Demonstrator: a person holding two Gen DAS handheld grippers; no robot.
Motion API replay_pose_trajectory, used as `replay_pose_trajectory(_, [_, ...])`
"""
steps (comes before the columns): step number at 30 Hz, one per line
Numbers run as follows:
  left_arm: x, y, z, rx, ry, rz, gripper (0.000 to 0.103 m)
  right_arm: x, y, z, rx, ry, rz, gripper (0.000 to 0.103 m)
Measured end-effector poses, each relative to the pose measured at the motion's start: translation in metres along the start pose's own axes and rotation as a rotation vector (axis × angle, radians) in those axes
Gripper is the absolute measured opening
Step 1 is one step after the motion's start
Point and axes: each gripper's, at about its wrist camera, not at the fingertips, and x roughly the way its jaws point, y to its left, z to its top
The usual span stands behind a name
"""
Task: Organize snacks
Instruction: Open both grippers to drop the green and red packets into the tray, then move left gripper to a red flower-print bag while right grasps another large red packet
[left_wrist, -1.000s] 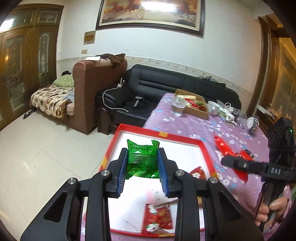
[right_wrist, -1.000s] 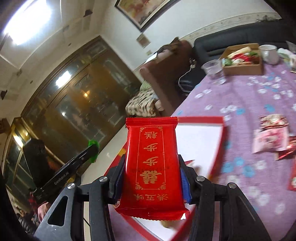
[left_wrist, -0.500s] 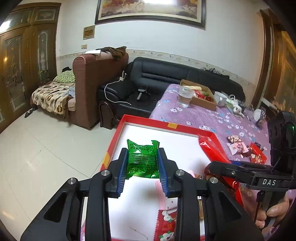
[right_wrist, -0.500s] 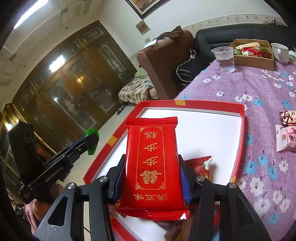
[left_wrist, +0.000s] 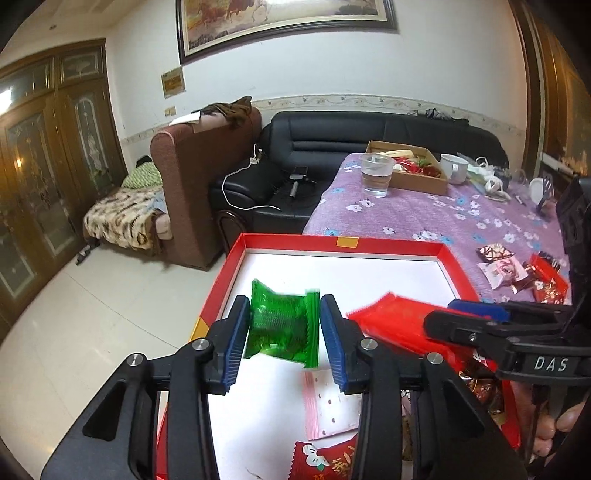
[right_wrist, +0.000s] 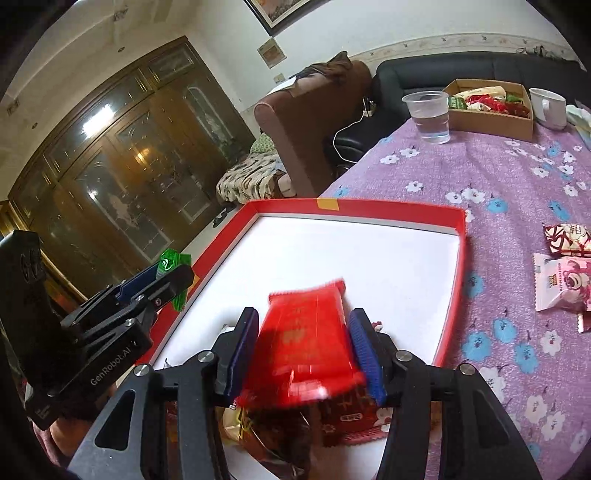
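Left wrist view, left gripper (left_wrist: 284, 332): jaws opening, with the green packet (left_wrist: 282, 325) between them. The packet is blurred and tilted, and a thin gap shows at each pad, so it appears to be slipping free over the tray.
Left wrist view, tray: the red tray (left_wrist: 347, 243) has a white floor. A pink packet (left_wrist: 330, 404) and a red printed packet (left_wrist: 325, 458) lie on the floor near the camera.
Left wrist view, right gripper (left_wrist: 469, 319): it comes in from the right, carrying the red packet (left_wrist: 391, 325) over the right half of the tray.
Left wrist view, table: loose snacks (left_wrist: 517, 269) lie on the purple cloth (left_wrist: 424, 210) outside the tray, well apart from both grippers.
Right wrist view, right gripper (right_wrist: 304, 350): jaws opening around the red packet (right_wrist: 306, 343). The packet is motion-blurred; I cannot tell for sure whether the pads are touching it.
Right wrist view, below: other wrappers are piled under the gripper in the near corner of the red tray (right_wrist: 454, 280).
Right wrist view, left gripper (right_wrist: 168, 278): seen side-on at the tray's left wall, with the green packet (right_wrist: 171, 264) showing at its tip.
Step in hand, judged: release of both packets into the tray.
Advice: let each packet fall clear before withdrawing, and lift straight away so no pad drags a wrapper out.
Risk: the green packet is close to the left wall and could land on the rim.
Remaining: the loose snacks are not yet collected.
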Motion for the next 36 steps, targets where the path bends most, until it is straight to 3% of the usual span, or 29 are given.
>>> replay_pose_trajectory(2, [-0.002, -0.002, 0.001, 0.013, -0.004, 0.012, 0.039, -0.002, -0.003, 0.001, 0.008, -0.005, 0.003, 0.053])
replay_pose_trajectory(6, [-0.011, -0.009, 0.004, 0.035, -0.030, 0.043, 0.063, -0.008, -0.009, 0.005, 0.028, -0.022, 0.011, 0.053])
replay_pose_trajectory(9, [-0.016, -0.013, 0.008, 0.045, -0.044, 0.053, 0.066, -0.015, -0.012, 0.006, 0.038, -0.035, 0.010, 0.054])
replay_pose_trajectory(12, [-0.021, -0.017, 0.011, 0.040, -0.048, 0.052, 0.081, -0.024, -0.019, 0.007, 0.058, -0.044, 0.007, 0.055])
replay_pose_trajectory(16, [-0.031, -0.029, 0.013, 0.043, -0.059, 0.000, 0.082, -0.045, -0.037, 0.007, 0.095, -0.061, -0.023, 0.059])
replay_pose_trajectory(20, [-0.036, -0.053, 0.014, 0.091, -0.057, -0.058, 0.082, -0.079, -0.070, 0.012, 0.132, -0.108, -0.107, 0.062])
replay_pose_trajectory(26, [-0.048, -0.101, 0.016, 0.195, -0.064, -0.144, 0.082, -0.144, -0.156, 0.013, 0.231, -0.162, -0.309, 0.070])
replay_pose_trajectory(29, [-0.052, -0.130, 0.016, 0.267, -0.064, -0.182, 0.082, -0.171, -0.207, 0.001, 0.338, -0.172, -0.364, 0.071])
replay_pose_trajectory(32, [-0.053, -0.160, 0.016, 0.333, -0.053, -0.230, 0.081, -0.182, -0.237, -0.008, 0.411, -0.149, -0.383, 0.071])
replay_pose_trajectory(36, [-0.053, -0.195, 0.014, 0.381, -0.022, -0.296, 0.081, -0.164, -0.237, -0.009, 0.371, -0.063, -0.412, 0.069])
